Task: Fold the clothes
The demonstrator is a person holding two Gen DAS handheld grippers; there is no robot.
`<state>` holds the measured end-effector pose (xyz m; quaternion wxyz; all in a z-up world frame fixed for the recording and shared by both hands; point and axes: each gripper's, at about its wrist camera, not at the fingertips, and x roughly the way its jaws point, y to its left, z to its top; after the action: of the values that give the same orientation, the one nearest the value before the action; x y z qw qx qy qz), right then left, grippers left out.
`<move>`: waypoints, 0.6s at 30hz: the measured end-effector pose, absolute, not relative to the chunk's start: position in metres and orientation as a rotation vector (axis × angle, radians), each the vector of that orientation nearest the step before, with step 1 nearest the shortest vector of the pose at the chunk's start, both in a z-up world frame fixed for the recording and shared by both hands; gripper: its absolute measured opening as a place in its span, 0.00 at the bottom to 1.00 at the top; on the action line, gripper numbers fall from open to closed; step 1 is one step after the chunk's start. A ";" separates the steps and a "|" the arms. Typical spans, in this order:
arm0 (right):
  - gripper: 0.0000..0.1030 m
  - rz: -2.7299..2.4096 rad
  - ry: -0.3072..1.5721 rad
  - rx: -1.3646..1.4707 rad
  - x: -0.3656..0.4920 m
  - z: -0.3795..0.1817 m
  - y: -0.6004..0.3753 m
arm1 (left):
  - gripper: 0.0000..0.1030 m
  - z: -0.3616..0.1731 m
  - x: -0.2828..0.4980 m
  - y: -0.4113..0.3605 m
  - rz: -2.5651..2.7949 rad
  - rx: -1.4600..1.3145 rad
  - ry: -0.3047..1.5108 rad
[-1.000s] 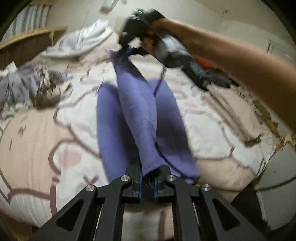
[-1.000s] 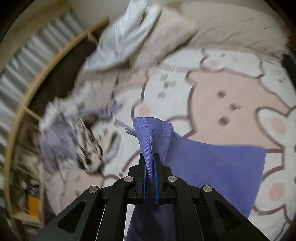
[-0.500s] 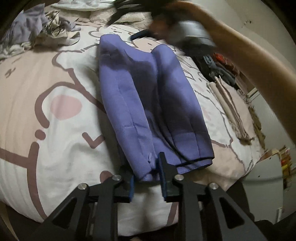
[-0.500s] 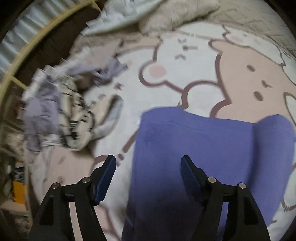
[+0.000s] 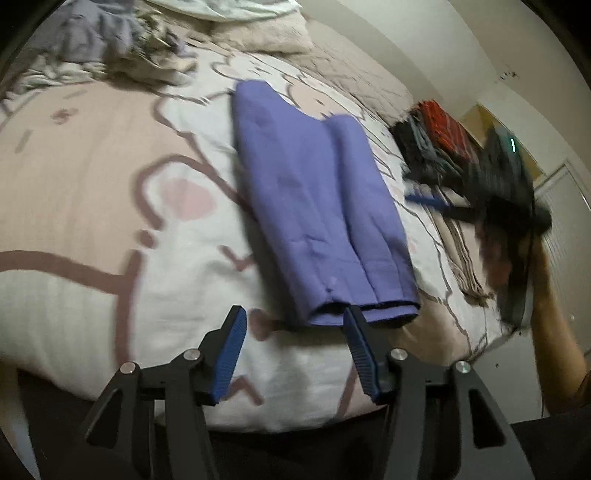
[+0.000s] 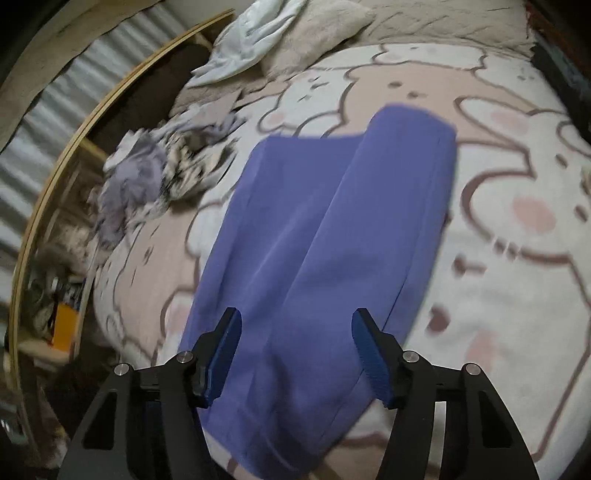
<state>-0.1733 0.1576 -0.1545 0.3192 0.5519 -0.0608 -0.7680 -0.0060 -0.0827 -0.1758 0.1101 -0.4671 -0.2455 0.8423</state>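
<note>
The folded purple cloth garment (image 5: 317, 206) lies released near the bed's (image 5: 74, 280) front edge; left claw (image 5: 293, 350) opening, right claw (image 6: 295, 354) closing, both empty. Next comes folding it crosswise.

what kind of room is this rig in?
Likely a bedroom: a bed under a cartoon-print duvet, a pillow at its head, and loose clothes heaped beside the purple garment.

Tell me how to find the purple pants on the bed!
Look at the bed's cartoon-animal blanket. In its middle lie the purple pants, flat with both legs side by side. They are plain and smooth, unlike the crumpled grey and patterned clothes pile nearby.
</note>
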 end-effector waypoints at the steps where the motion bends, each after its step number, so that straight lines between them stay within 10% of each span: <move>1: 0.61 -2.010 -0.137 1.448 -0.166 -0.161 0.156 | 0.53 -0.173 -0.005 -0.087 2.489 -1.368 -0.737; 6: 0.61 -2.066 0.104 1.564 -0.134 -0.213 0.162 | 0.53 -0.162 -0.024 -0.094 2.541 -1.374 -0.710; 18: 0.61 -2.213 -0.260 1.381 -0.111 -0.156 0.203 | 0.53 -0.170 -0.185 -0.092 2.614 -1.460 -0.370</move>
<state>-0.1112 0.2031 -0.1564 0.2574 0.5091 -0.0958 -0.8157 -0.1848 -0.0918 -0.1696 0.0624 -0.4831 -0.1226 0.8647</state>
